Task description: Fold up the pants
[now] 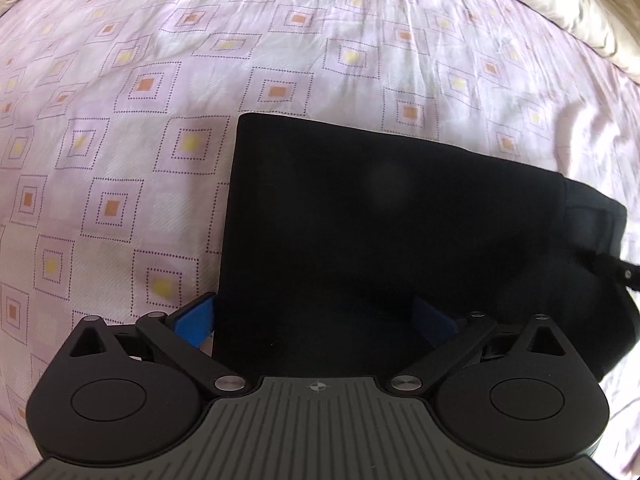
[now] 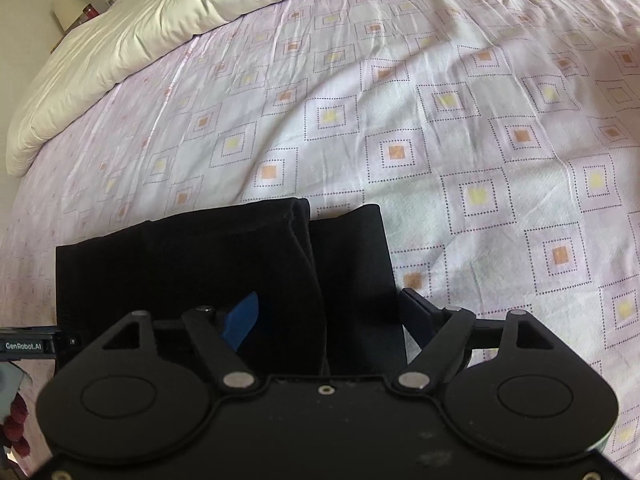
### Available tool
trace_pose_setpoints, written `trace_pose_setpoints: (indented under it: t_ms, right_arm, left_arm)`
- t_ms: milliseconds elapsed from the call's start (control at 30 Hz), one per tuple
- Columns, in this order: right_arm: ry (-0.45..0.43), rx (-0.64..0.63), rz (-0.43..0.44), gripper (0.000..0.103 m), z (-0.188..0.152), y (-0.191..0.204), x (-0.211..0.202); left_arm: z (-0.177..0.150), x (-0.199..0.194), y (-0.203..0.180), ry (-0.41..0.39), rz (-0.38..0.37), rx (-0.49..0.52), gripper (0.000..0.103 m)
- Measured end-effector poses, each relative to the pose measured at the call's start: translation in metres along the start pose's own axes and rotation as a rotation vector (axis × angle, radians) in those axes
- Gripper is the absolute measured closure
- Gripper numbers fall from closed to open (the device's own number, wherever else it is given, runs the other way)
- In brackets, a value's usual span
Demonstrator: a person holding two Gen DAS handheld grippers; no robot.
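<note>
Right gripper (image 2: pixel 326 316) view alone shows black pants' (image 2: pixel 200 264) stacked folds.

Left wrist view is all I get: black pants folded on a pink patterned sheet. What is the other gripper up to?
Observer: The right gripper is open, with one finger over the pants and the other at their right edge.
Visitor: Is there anything beyond the bed that I'm missing?
Observer: Yes, a white lampshade stands past the far left corner of the bed, behind the heaped cream duvet.
</note>
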State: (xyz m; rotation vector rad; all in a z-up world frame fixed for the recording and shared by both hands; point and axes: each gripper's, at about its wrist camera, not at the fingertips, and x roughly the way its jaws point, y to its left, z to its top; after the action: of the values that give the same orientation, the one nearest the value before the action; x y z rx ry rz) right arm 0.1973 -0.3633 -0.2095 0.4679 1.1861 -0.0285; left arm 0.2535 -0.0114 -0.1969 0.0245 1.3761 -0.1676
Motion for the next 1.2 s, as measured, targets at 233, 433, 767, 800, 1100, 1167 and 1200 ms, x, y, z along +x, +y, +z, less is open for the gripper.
trace_pose_setpoints:
  t_ms: [233,433,767,800,1100,1167,1200]
  right_arm:
    - [-0.036,-0.009,-0.005,0.011,-0.008,0.006,0.003]
    - [0.030,-0.017,0.030,0.020,0.001,0.004,0.003]
    - [-0.041,0.071,0.085,0.080,-0.008,0.018,-0.058]
    - [-0.051,0.072,0.098,0.080,-0.010,0.022,-0.065]
    - [-0.025,0.078,0.195,0.081,-0.050,0.051,-0.100]
    - [-0.008,0.084,0.223,0.081,-0.065,0.056,-0.104]
    - [0.003,0.079,0.234,0.081,-0.074,0.060,-0.105]
  left_arm:
    - [-0.011,0.000,-0.002,-0.073,0.009,-0.024,0.000]
    - [-0.020,-0.011,0.000,-0.122,-0.011,-0.072,0.026]
    - [-0.024,-0.048,0.007,-0.161,-0.079,-0.157,0.084]
    - [-0.025,-0.054,0.007,-0.173,-0.080,-0.146,0.084]
    - [-0.054,-0.107,0.015,-0.203,-0.031,-0.134,0.084]
    - [-0.069,-0.116,0.025,-0.189,-0.009,-0.147,0.084]
    - [-0.077,-0.119,0.031,-0.181,0.003,-0.156,0.084]
